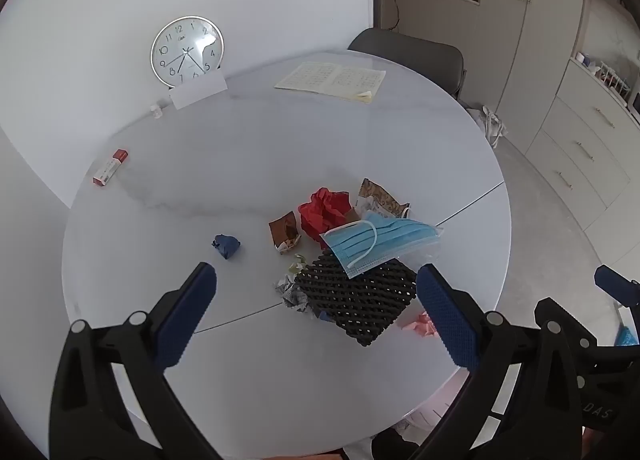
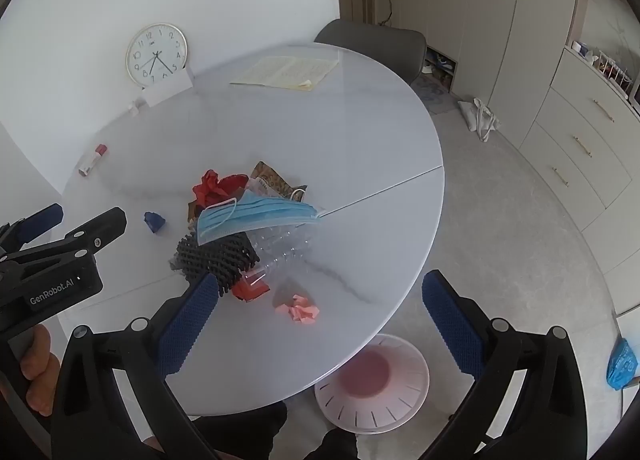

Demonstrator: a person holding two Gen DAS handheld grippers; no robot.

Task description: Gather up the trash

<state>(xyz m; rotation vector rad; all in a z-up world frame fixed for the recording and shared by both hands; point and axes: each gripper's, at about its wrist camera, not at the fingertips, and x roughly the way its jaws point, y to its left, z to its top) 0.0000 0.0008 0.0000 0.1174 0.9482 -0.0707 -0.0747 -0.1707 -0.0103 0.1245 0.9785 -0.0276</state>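
The trash lies heaped near the middle of the round white surface point(image 1: 280, 148), toward the person's side; a blue face mask point(image 1: 380, 240) is draped over a black mesh pad point(image 1: 360, 300) and a crushed clear plastic bottle point(image 2: 286, 244), so the light, flat piece sits on top where it would have to come off first; behind it a red crumpled paper point(image 1: 326, 212) leans against brown printed wrappers point(image 1: 380, 196), and a torn brown wrapper point(image 1: 285, 234) lies just beside it. A dark blue wad point(image 1: 227, 246) sits apart to the left of the heap, and a pink crumpled paper point(image 2: 303, 309) lies alone on the near side, close to the edge. The left hand-held gripper point(image 1: 316, 292) hangs above the near half of the surface, tilted steeply down, its jaws spread wide with nothing between them; the right hand-held gripper point(image 2: 320, 300) does likewise, wide and empty, with the pink paper showing between its fingers, though well below them. Both seem posed for a first pick, open as far as they go because the pieces vary so much in bulk. A pale slotted bin point(image 2: 372, 384) stands on the floor just past the near edge, probably set there so each piece can drop straight off the surface; the wall clock point(image 1: 187, 50) and the open notebook point(image 1: 332, 80) at the far side look like keepers, not trash.
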